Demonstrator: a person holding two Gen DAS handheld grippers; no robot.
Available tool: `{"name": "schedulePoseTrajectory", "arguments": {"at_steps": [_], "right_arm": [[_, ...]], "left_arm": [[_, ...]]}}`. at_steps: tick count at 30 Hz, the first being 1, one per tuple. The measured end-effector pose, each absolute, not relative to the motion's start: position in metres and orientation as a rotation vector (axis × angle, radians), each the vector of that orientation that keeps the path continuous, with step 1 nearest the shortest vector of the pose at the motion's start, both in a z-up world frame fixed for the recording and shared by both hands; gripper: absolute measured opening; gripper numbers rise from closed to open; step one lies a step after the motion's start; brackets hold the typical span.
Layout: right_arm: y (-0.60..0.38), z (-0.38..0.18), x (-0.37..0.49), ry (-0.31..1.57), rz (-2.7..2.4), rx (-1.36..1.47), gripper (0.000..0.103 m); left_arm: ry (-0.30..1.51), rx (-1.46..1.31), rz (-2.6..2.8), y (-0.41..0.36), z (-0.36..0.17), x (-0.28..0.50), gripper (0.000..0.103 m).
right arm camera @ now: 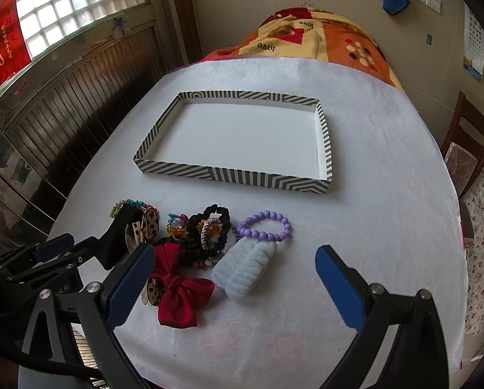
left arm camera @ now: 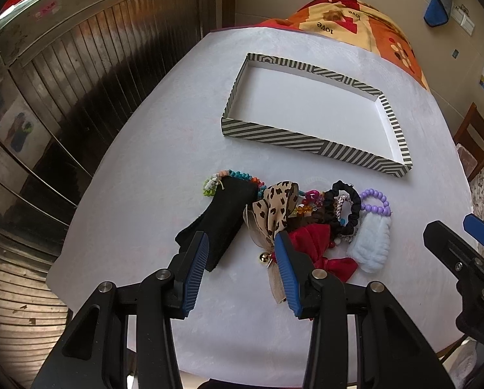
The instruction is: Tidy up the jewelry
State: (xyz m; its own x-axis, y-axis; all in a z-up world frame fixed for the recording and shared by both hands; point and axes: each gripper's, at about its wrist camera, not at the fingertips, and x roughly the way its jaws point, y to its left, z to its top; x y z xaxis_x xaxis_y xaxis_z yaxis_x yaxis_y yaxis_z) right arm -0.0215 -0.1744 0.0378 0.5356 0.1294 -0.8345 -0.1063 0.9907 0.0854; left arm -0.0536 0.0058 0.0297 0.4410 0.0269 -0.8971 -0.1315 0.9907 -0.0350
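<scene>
Items, left to right, on the white-covered surface:

- Left tongs: parted, grasping nothing, tips over the pile's near-left edge.
- Black fabric band: long axis running away from the left tongs, directly ahead between their tips.
- Leopard-print bow, then red satin bow.
- Black scrunchie, tangled with coloured beads.
- Purple bead bracelet, touching the pale blue fluffy band.
- Right tongs: spread wide, empty, the fluffy band between and just ahead.
- Striped tray: empty, beyond the pile.

Legible writing: "love", inverted, on the orange blanket.
</scene>
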Motion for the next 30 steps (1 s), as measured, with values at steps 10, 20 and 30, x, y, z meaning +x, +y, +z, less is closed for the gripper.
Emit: {"name": "schedulePoseTrajectory", "arguments": {"at_steps": [10,20,30], "right_arm": [[-0.1738,0.0385,-0.0212,0.998,0.143,0.026,0.101],[-0.1740,0.0381,-0.0212,1.002,0.146,0.024,0.101],[-0.1740,0.0345,-0.0209,1.012,0.147,0.024,0.101]], "left_arm": [[1.111,-0.099,0.100,0.0060,0.0305,-0.0528,0.033],[1.103,-0.097,0.102,0.0066,0.0296,-0.0542,0.033],[1.108,-0.099,0.103,0.0057,0.0285,-0.0540,0.033]]}}
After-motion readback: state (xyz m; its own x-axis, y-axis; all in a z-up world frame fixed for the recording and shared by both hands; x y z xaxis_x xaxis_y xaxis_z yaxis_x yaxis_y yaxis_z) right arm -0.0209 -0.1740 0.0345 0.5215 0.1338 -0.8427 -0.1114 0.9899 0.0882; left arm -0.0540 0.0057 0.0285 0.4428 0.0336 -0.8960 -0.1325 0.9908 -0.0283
